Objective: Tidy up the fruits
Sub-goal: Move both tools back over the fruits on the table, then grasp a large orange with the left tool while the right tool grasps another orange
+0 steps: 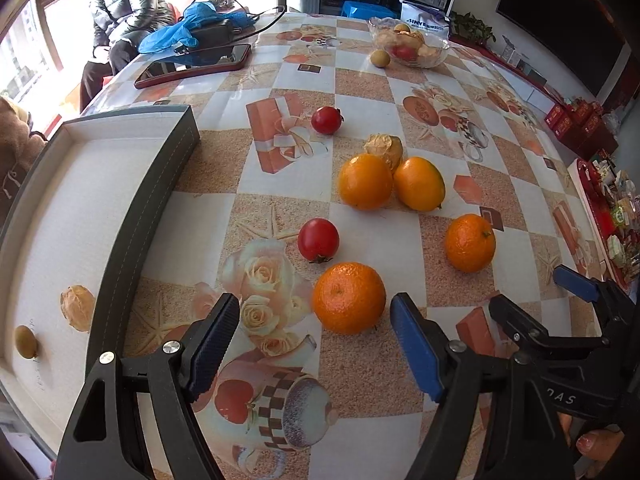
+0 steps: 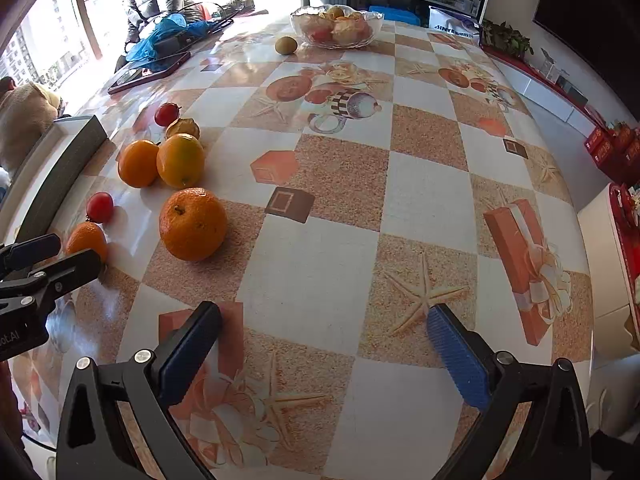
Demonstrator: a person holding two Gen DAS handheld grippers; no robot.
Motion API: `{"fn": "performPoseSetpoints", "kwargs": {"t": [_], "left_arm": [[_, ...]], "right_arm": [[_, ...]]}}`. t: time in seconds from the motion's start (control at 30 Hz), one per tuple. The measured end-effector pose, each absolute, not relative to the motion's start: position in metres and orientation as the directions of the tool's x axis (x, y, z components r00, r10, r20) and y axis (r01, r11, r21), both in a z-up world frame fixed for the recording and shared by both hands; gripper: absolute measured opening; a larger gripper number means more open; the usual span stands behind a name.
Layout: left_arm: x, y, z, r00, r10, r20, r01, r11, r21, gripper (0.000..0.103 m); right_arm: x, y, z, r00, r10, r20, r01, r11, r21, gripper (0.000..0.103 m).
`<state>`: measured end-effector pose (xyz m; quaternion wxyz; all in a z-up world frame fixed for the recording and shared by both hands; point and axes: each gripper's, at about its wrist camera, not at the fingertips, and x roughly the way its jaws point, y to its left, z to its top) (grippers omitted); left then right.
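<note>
"SINY…" on white bag (image 1: pixel 426 20)

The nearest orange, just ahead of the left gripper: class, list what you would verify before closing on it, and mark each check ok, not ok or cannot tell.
1. Left gripper open wide enough for the orange: ok.
2. Nearest orange between the fingers: not ok, it lies just beyond the tips.
3. Red tomato clear of the orange: ok, a small gap.
4. Right gripper empty and out of the way: ok.
5. Tray has free space: ok.
6. Fruit firmness: cannot tell.
</note>
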<state>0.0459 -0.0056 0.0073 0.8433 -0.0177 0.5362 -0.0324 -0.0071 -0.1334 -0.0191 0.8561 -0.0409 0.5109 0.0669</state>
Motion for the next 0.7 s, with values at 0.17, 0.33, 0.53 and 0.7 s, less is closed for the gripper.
{"fn": "performPoseSetpoints", "kwargs": {"t": [0.17, 0.33, 0.53, 0.7], "left_arm": [[0.052, -0.008, 0.0, 0.438, -0.028, -0.899, 0.007, 1.0, -0.027, 0.071], [0.051, -0.005, 0.002, 0.454, -0.016, -0.891, 0.018, 1.0, -0.009, 0.038], [0.038, 0.012, 0.002, 0.475, -0.004, -0.88, 0.014, 1.0, 0.003, 0.039], [0.037, 0.014, 0.001, 0.495, -0.006, -0.869, 0.016, 1.0, 0.002, 0.039]], "right_arm": [[-0.008, -0.134, -0.019, 0.467, 0.072, -0.881, -0.155, 0.988, -0.001, 0.103], [0.0, -0.123, -0.019, 0.461, 0.078, -0.884, -0.164, 0.986, 0.002, 0.103], [0.012, -0.091, -0.019, 0.469, 0.106, -0.877, -0.224, 0.974, -0.002, 0.103], [0.018, -0.069, -0.017, 0.486, 0.129, -0.864, -0.26, 0.966, -0.002, 0.088]]}}
